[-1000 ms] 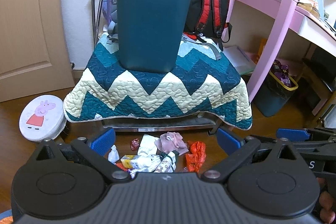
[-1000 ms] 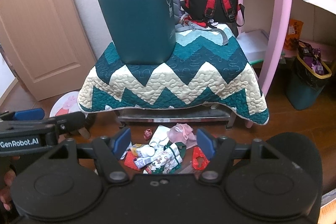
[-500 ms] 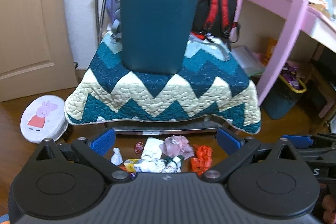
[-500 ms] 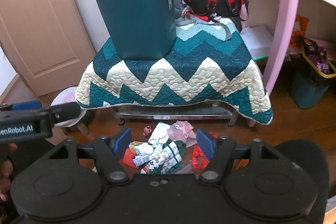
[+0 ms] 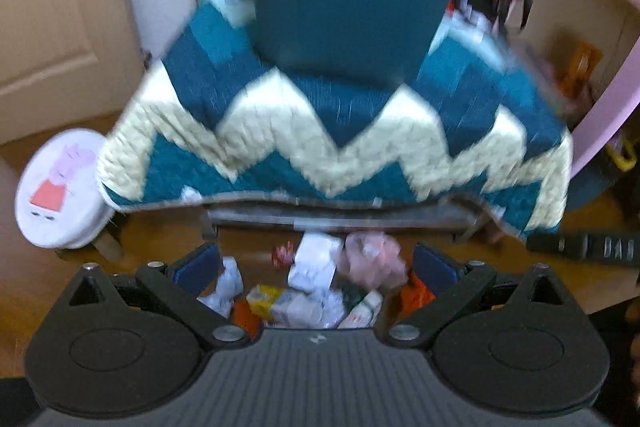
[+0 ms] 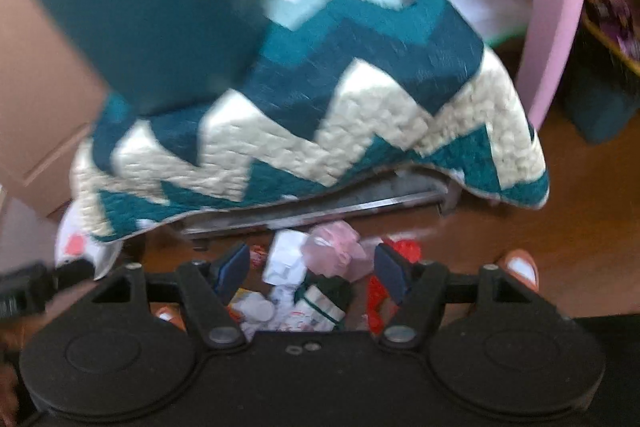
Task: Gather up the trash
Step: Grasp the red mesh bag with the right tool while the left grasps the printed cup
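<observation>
Below, both hand-held grippers agape over trash.

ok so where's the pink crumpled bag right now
In both wrist views, the pink crumpled bag lies on the floor below the quilt's edge, right of the white paper.

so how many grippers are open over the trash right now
2: the left gripper and the right gripper, both open above the trash pile on the floor before the quilt-covered table.
</observation>
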A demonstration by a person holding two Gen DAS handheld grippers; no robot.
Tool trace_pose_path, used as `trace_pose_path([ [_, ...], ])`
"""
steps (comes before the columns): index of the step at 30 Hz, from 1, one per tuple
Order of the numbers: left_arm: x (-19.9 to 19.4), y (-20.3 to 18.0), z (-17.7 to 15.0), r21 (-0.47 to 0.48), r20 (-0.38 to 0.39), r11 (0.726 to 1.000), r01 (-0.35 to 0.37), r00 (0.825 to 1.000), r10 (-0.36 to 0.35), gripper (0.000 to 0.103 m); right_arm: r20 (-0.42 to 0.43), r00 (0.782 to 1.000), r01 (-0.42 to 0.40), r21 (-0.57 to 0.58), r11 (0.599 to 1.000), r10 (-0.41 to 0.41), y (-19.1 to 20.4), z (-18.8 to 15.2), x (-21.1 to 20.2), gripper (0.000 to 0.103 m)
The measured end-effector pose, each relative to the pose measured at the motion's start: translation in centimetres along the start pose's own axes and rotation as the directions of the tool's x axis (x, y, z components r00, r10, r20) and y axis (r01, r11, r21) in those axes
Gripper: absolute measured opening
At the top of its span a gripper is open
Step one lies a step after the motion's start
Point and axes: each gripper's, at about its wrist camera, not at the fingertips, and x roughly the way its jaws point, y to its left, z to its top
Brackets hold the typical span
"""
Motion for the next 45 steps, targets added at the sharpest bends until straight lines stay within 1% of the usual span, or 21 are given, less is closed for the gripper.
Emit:
trace_pose_path([
  [3,5.4,-0.5,-0.9,0.043,-0.093,0.999,0.013,0.996,-0.009,0.103,-0.084,0.996,0.041,0.064,0.997,-0.035,-1.2,0.7,5.1,0.068],
  [6,10.0,-1.2,-1.8,0.080,-0.185,0.997,0.022,0.983,-0.007,0.103,-0.170,0.982,0.096,0.107,0.990,-0.077,-2.7,1.0,10.7,0.068],
  [9,13.7,-1.8,-2.1,0.100,-0.261,0.994,0.043,0.965,-0.016,0.103,-0.250,0.959,0.163,0.115,0.980,-0.131,-4.5,1.0,15.6,0.068],
  [12,16.6,-2.8,-2.9,0.175,-0.297,0.983,0.062,0.955,-0.007,0.103,-0.322,0.931,0.225,0.127,0.966,-0.175,-6.6,0.9,20.1,0.068],
  [14,18.8,-3.2,-3.6,0.181,-0.338,0.981,0.075,0.941,-0.009,0.103,-0.348,0.918,0.252,0.138,0.958,-0.191,-7.8,0.9,22.4,0.068],
  [16,20.6,-3.4,-4.3,0.191,-0.368,0.978,0.087,0.930,-0.011,0.101,-0.368,0.911,0.257,0.155,0.954,-0.185,-8.7,0.7,24.6,0.068],
  [18,22.3,-3.7,-5.1,0.223,-0.398,0.970,0.097,0.917,0.000,0.098,-0.382,0.907,0.256,0.160,0.953,-0.179,-9.6,0.4,26.5,0.068],
  [22,24.8,-4.8,-7.0,0.308,-0.442,0.943,0.129,0.897,0.022,0.090,-0.423,0.889,0.273,0.188,0.943,-0.173,-11.5,0.0,30.3,0.068],
  [25,26.4,-5.3,-8.3,0.346,-0.471,0.926,0.151,0.882,0.033,0.089,-0.456,0.873,0.299,0.221,0.928,-0.172,-12.9,-0.5,33.0,0.068],
  [28,27.8,-5.7,-9.5,0.373,-0.498,0.912,0.169,0.866,0.043,0.081,-0.479,0.864,0.300,0.239,0.924,-0.156,-13.9,-0.8,34.9,0.067],
  [30,28.8,-5.7,-10.1,0.382,-0.513,0.907,0.176,0.857,0.050,0.076,-0.491,0.855,0.306,0.212,0.928,-0.170,-13.8,-1.1,36.0,0.066],
  [32,29.6,-5.5,-10.5,0.387,-0.527,0.905,0.175,0.848,0.061,0.064,-0.502,0.845,0.311,0.180,0.933,-0.185,-13.6,-1.3,36.8,0.065],
  [33,30.1,-5.4,-10.7,0.382,-0.534,0.908,0.175,0.843,0.063,0.060,-0.490,0.848,0.316,0.164,0.935,-0.201,-13.4,-1.4,36.9,0.065],
  [35,30.7,-5.3,-10.8,0.369,-0.546,0.913,0.173,0.836,0.062,0.047,-0.447,0.866,0.318,0.142,0.937,-0.226,-12.9,-1.5,36.9,0.064],
  [36,30.9,-5.2,-10.8,0.365,-0.546,0.915,0.173,0.836,0.060,0.044,-0.435,0.869,0.321,0.132,0.938,-0.236,-12.7,-1.4,37.0,0.060],
  [37,31.0,-5.3,-10.9,0.362,-0.546,0.916,0.176,0.836,0.055,0.036,-0.425,0.871,0.324,0.122,0.938,-0.246,-12.5,-1.4,37.2,0.027],
  [38,31.1,-5.4,-10.9,0.358,-0.548,0.916,0.180,0.835,0.049,0.032,-0.428,0.865,0.338,0.111,0.935,-0.262,-12.4,-1.4,37.4,0.018],
  [39,31.1,-5.4,-10.9,0.356,-0.546,0.917,0.182,0.836,0.046,0.032,-0.427,0.861,0.351,0.112,0.930,-0.274,-12.3,-1.4,37.5,0.017],
  [41,31.3,-5.4,-11.0,0.357,-0.546,0.916,0.181,0.836,0.047,0.020,-0.418,0.869,0.341,0.117,0.933,-0.265,-12.1,-1.3,37.6,0.017],
  [44,31.3,-5.3,-10.7,0.331,-0.561,0.926,0.182,0.827,0.038,0.011,-0.420,0.867,0.343,0.115,0.932,-0.268,-12.2,-1.3,37.5,0.015],
  [45,31.3,-5.4,-10.6,0.325,-0.565,0.928,0.182,0.824,0.036,0.011,-0.419,0.865,0.350,0.108,0.930,-0.277,-12.1,-1.3,37.3,0.015],
])
